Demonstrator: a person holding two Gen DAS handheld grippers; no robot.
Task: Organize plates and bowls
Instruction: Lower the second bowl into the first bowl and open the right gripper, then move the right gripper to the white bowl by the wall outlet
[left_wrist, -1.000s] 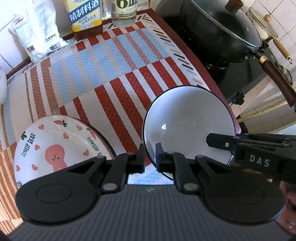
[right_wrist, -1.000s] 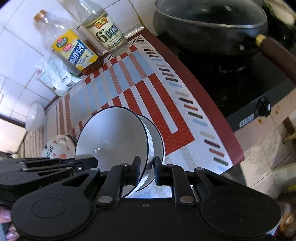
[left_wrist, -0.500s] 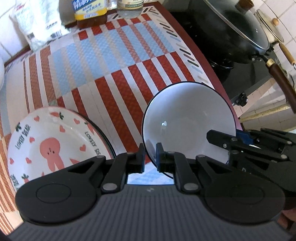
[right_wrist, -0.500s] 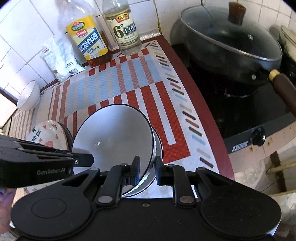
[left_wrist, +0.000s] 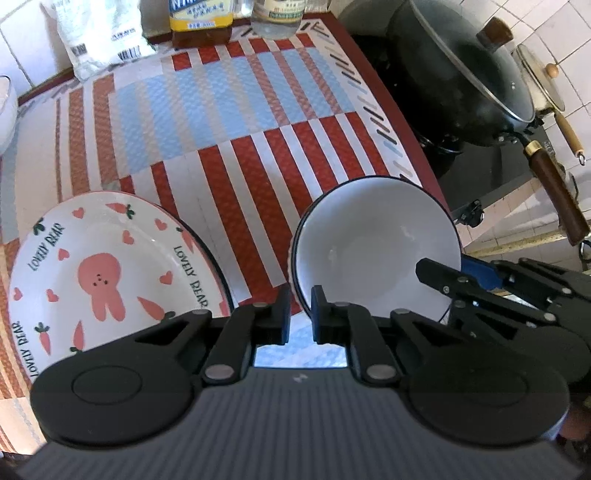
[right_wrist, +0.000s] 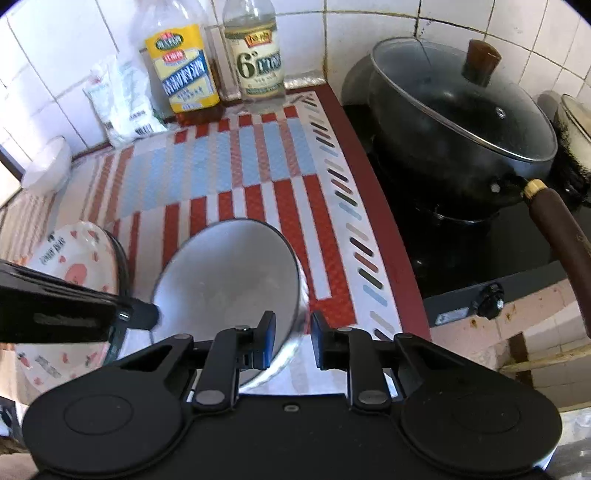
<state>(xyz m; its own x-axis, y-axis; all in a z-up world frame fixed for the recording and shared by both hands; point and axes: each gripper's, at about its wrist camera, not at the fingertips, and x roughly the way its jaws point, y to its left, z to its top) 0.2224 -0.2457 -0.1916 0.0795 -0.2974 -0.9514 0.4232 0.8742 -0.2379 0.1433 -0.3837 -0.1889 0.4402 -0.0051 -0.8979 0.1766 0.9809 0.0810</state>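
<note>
White bowl (left_wrist: 376, 243) between both grippers — left gripper (left_wrist: 297, 314) clamps its rim; right gripper (right_wrist: 291, 338) opening.

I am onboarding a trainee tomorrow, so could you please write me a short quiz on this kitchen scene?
1. True or false: the plate has carrots drawn on it.
2. What stands on the stove? A. a lidded wok B. a kettle C. a toaster
3. Fill in: the jaws of the left gripper are shut on the bowl's ____.
Key: 1 true; 2 A; 3 rim.
</note>
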